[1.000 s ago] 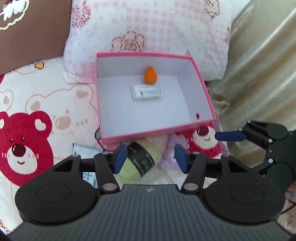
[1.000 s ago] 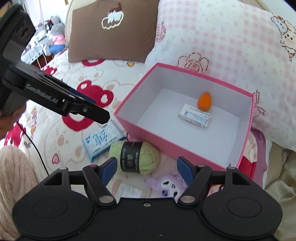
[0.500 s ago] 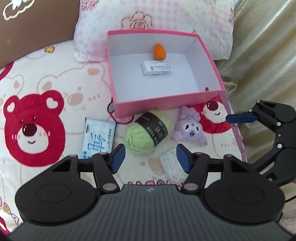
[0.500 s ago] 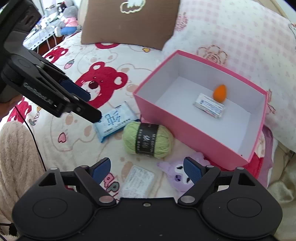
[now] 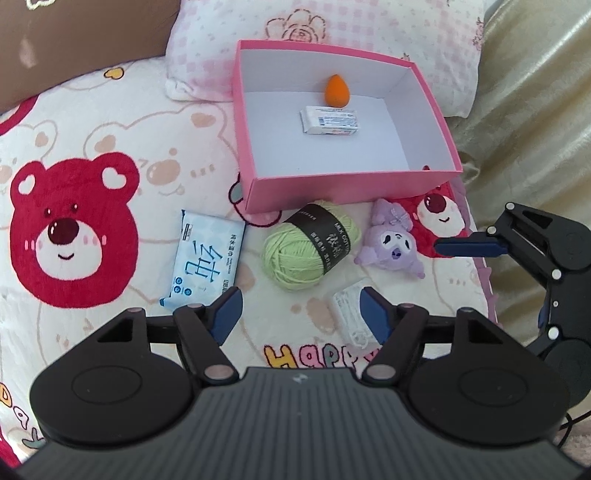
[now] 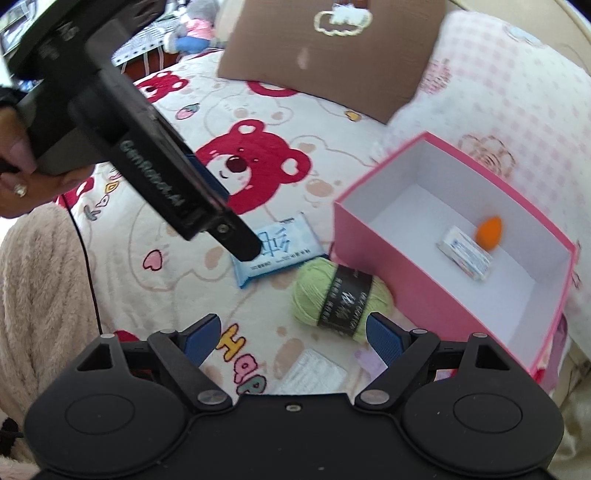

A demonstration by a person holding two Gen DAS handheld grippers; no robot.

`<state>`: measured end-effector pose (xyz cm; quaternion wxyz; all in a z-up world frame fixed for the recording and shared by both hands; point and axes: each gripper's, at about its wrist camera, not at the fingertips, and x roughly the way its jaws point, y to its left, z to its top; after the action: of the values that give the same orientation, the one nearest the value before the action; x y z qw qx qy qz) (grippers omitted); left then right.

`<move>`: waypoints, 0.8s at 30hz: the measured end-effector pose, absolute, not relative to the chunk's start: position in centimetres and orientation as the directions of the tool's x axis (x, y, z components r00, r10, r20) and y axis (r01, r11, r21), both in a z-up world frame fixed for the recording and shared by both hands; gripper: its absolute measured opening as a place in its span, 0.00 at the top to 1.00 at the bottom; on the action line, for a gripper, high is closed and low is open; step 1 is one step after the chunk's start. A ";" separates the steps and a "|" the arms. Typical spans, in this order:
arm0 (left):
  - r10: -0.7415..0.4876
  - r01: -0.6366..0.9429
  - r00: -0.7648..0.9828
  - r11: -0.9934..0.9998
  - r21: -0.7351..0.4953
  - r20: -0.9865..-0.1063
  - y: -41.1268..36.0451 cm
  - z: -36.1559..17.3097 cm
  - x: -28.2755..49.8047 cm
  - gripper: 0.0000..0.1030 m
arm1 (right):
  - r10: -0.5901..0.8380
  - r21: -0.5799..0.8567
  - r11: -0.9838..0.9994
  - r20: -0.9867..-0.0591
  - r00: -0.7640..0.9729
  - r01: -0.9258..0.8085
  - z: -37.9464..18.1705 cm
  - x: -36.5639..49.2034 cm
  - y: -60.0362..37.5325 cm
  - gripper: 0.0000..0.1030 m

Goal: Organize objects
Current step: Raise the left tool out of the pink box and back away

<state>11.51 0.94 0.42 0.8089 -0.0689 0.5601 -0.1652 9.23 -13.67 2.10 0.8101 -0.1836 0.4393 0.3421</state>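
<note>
Both tongs, left gripper (image 5: 299, 308) and right gripper (image 6: 291, 334), gape empty, jaws just widened. Green yarn ball (image 5: 310, 251) lies at six o'clock of the pink box (image 5: 347, 188); a careless pinch could roll it away.

A: What lies under it all?

B: A cream blanket (image 5: 122, 110) printed with bears; one big red bear face (image 5: 70, 229) sits at the left, and coloured letters (image 5: 314, 356) run along the near edge.

A: And at the far side?

B: A brown cushion (image 6: 325, 55) with a cloud outline on it, and right of it, touching it, a pink checked pillow (image 5: 369, 29). Gold fabric (image 5: 535, 110) falls down the right.

A: Anything beyond the bed?

B: At the far left, a grey soft toy (image 6: 195, 26), perhaps; it is small and blurred.
</note>
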 end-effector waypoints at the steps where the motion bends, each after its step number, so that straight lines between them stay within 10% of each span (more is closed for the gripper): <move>1: -0.344 0.187 0.316 0.936 -0.297 -0.884 1.1 0.2 11.5 0.32 | 0.397 -0.004 0.690 -0.834 0.384 -0.724 2.0 9.2 -13.5 0.14; 24: -0.372 0.070 0.357 0.925 -0.373 -0.857 6.8 -5.0 12.7 0.29 | 0.429 -0.156 0.629 -0.747 0.508 -0.761 -0.2 9.6 -6.3 0.14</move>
<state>12.71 6.75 -4.95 0.8122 -0.1372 0.5504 -0.1360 9.56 -6.32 -0.17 0.8341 -0.2410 0.3447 0.3568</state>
